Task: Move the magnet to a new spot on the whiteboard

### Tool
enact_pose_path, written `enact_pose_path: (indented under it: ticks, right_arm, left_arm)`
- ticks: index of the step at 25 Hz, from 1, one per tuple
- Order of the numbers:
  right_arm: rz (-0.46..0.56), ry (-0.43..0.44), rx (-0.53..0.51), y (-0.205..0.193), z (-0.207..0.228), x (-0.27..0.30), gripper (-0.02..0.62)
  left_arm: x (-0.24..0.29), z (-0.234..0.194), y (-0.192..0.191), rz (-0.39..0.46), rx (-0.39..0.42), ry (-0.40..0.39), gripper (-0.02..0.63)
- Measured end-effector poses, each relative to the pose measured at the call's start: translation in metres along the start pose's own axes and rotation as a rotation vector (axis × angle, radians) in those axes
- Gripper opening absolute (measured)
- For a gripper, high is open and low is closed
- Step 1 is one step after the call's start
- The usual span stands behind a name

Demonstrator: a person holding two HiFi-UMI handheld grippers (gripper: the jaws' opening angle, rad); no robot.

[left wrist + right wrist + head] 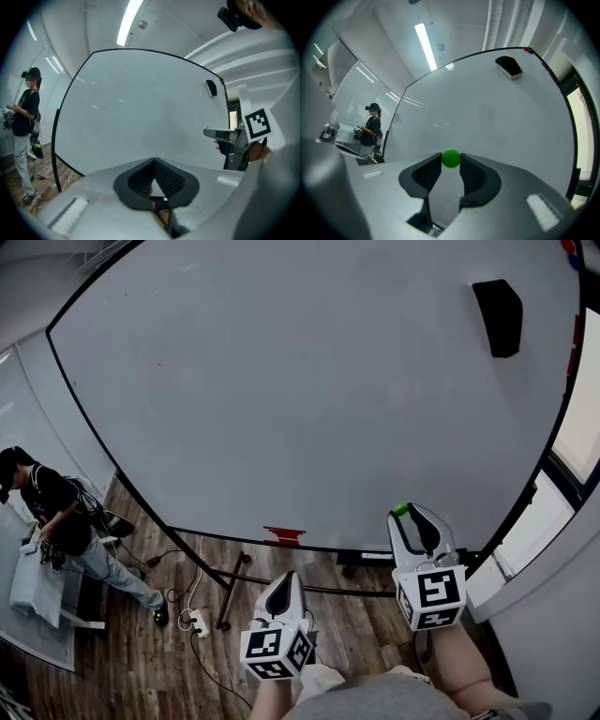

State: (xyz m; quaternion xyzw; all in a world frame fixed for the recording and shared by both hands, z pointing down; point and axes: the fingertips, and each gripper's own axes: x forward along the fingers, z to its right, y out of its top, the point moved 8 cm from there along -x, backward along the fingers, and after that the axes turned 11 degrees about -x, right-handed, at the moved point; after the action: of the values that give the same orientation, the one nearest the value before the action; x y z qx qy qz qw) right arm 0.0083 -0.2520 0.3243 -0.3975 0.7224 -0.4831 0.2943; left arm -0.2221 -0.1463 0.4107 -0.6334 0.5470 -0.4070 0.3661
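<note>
The green magnet (451,158) is pinched in the tips of the right tongs (451,165), the whiteboard (487,117) straight ahead of it, while the left tongs (153,164) wait nearer, clenched on nothing.

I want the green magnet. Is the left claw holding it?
No, the magnet is pinched in the right claw; the left claw is shut and empty.

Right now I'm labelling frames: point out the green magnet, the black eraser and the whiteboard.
green magnet (451,158): right gripper view, its round face
black eraser (498,317): head view, its middle
whiteboard (281,399): head view, bare surface
</note>
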Motion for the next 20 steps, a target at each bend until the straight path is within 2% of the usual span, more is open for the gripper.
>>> enact_pose_path:
  ticks: [14,20]
  right_arm:
    - [-0.016,-0.061,-0.054,0.032,-0.038,0.105,0.123]
    - [-0.047,-0.13,-0.059,0.035,-0.041,0.131,0.123]
  left_arm:
    - [0.045,-0.082,0.05,-0.014,0.0,-0.02,0.003]
    - [0.065,-0.106,0.061,-0.034,0.005,-0.049,0.003]
